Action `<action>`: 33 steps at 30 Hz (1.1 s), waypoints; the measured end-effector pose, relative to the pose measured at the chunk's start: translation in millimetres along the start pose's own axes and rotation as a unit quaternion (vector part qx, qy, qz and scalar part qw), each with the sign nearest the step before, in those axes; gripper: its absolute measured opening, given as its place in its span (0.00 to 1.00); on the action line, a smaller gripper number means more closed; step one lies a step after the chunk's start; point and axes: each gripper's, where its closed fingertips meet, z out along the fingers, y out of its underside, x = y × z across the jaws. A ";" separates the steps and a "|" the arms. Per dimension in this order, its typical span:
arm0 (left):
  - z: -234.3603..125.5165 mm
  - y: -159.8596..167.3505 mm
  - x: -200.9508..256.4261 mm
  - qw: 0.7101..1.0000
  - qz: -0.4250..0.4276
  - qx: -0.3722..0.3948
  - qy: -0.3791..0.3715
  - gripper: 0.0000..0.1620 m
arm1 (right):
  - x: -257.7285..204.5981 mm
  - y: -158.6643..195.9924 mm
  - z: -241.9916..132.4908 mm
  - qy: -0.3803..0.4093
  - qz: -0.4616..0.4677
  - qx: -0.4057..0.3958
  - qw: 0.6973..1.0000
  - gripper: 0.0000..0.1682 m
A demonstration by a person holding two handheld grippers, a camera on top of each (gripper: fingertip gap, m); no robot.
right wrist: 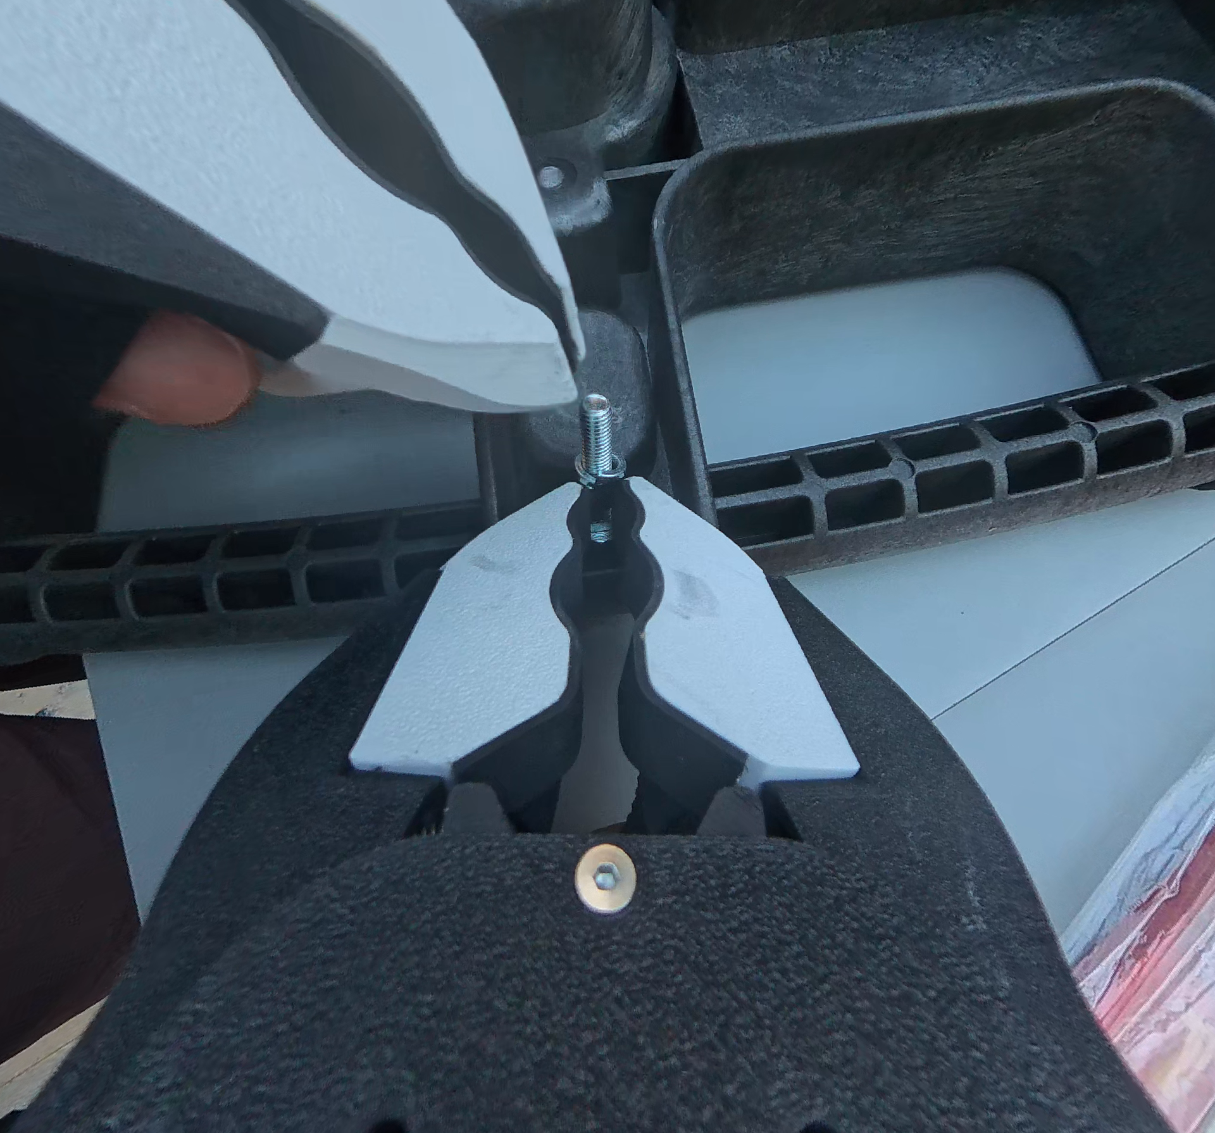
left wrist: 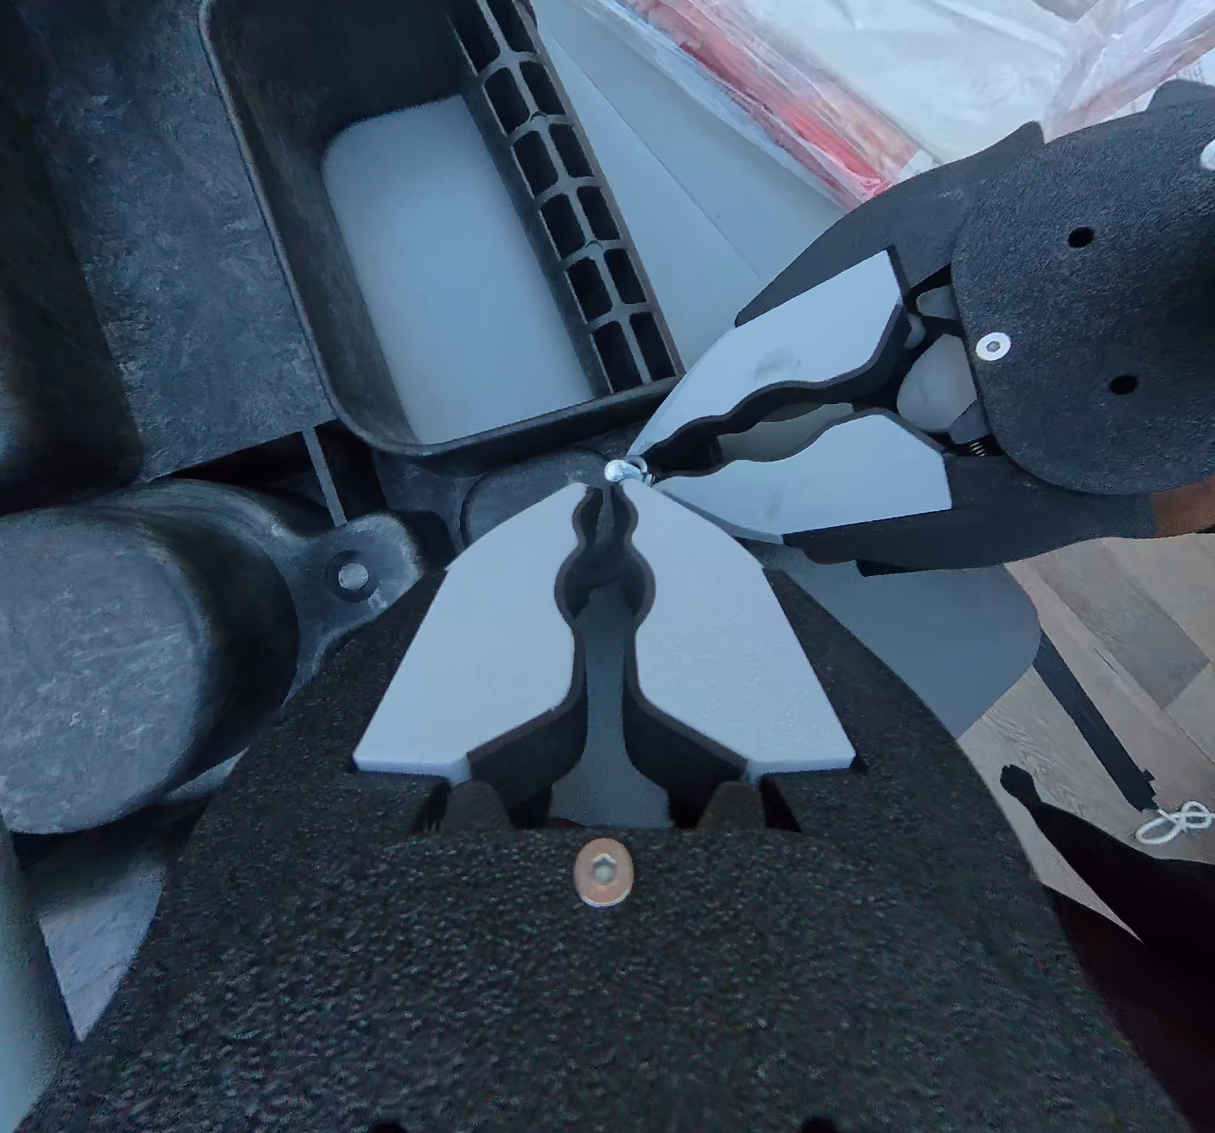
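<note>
My right gripper (right wrist: 601, 488) is shut on a small silver bolt (right wrist: 595, 430). It grips the bolt low on the shank, with washers sitting on the fingertips and the threaded end pointing away. My left gripper (left wrist: 608, 491) is shut, and I see nothing between its tips. It comes in from the upper left of the right wrist view (right wrist: 571, 365), with its tips just above the bolt's end. In the left wrist view the right gripper (left wrist: 647, 467) reaches in from the right. The bolt (left wrist: 617, 469) lies where the two pairs of tips meet.
Below the grippers a black moulded plastic housing (left wrist: 263, 181) with an open rectangular tub and a grid rib (left wrist: 578, 213) lies on a white table (left wrist: 657, 181). A round duct (left wrist: 131, 641) is at the left. A plastic-wrapped red pack (left wrist: 789, 49) lies beyond. A person's finger (right wrist: 177, 371) shows. The round duct (left wrist: 131, 641) is about 11 centimeters from my left fingertips.
</note>
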 end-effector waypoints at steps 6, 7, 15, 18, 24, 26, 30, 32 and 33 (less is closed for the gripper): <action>4.6 1.9 0.2 1.000 -0.018 -0.006 0.010 0.06 | 0.0 0.1 0.1 0.001 -0.001 -0.001 1.000 0.06; 6.2 1.5 0.3 1.000 -0.020 -0.007 0.012 0.06 | 0.1 0.1 0.1 0.001 -0.001 -0.001 1.000 0.06; 16.2 -1.7 2.2 1.000 -0.021 -0.010 0.014 0.08 | 0.5 0.4 0.0 0.003 -0.005 -0.006 1.000 0.06; 17.0 -1.7 2.7 0.999 -0.030 -0.008 0.018 0.09 | 0.5 0.5 0.0 0.003 -0.005 -0.007 1.000 0.06; 20.0 -3.4 0.7 0.998 -0.057 -0.006 0.019 0.08 | 0.7 0.3 -0.1 0.004 -0.006 -0.005 1.000 0.06; 20.2 -3.5 0.8 0.998 -0.053 -0.002 0.015 0.08 | 0.7 0.4 0.0 0.004 -0.006 -0.006 1.000 0.06; 19.9 -5.0 2.0 0.998 -0.064 0.009 0.022 0.08 | 0.8 0.4 -0.2 0.006 -0.007 -0.005 1.000 0.06; 19.8 -5.6 2.2 0.997 -0.067 0.015 0.024 0.07 | 0.9 0.4 -0.5 0.009 -0.008 -0.004 1.000 0.06; 19.8 -5.7 2.4 0.997 -0.070 0.018 0.024 0.07 | 1.0 0.3 -0.6 0.010 -0.008 -0.003 1.000 0.06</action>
